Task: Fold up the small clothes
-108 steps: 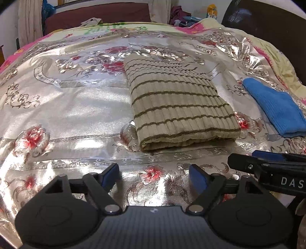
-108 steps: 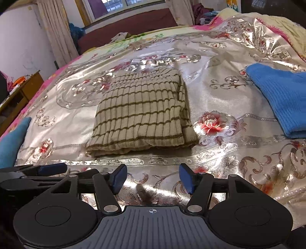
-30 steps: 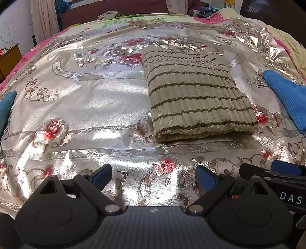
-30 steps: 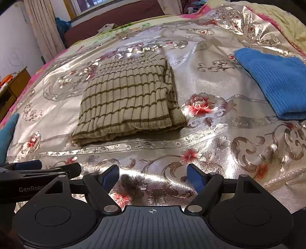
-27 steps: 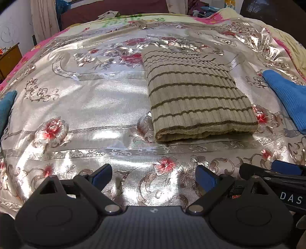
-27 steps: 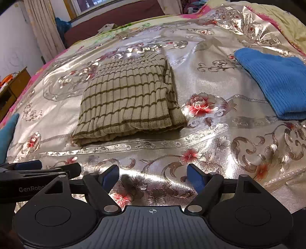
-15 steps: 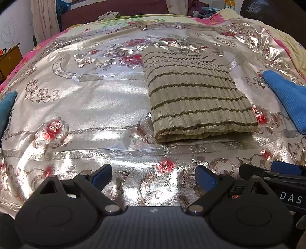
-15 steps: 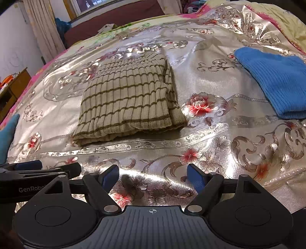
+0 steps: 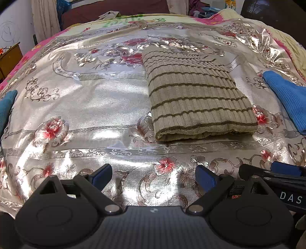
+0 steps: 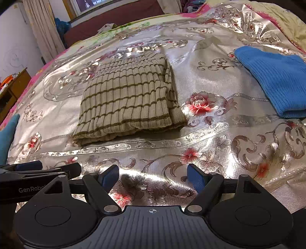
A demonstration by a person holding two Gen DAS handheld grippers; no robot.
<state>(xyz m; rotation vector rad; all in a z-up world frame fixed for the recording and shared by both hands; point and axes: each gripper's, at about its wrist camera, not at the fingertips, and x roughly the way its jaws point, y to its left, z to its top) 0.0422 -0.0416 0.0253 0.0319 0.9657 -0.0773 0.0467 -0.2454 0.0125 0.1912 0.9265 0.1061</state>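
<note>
A folded beige sweater with brown stripes (image 9: 197,99) lies flat in the middle of a bed covered by a shiny silver floral sheet (image 9: 99,99), its thick folded edge facing the two hand-held tools. To the right of the sweater, well apart from it, rests a folded blue knit garment (image 10: 275,76); far to the sweater's left, at the sheet's border, a teal cloth (image 9: 6,105) pokes into view. Between the sweater and the blue garment runs a bare strip of sheet printed with a red flower, and a broad band of uncovered sheet separates the sweater's near edge from the tools. The left gripper (image 9: 154,177) hovers low over that band, jaws spread wide and holding nothing; the right gripper (image 10: 153,177) hangs just beside it, likewise wide apart and empty. Beyond the sweater the sheet gives way to a pink-and-yellow bedspread (image 9: 133,19), with a dark red headboard (image 10: 118,14) and curtains (image 10: 44,28) behind.
</note>
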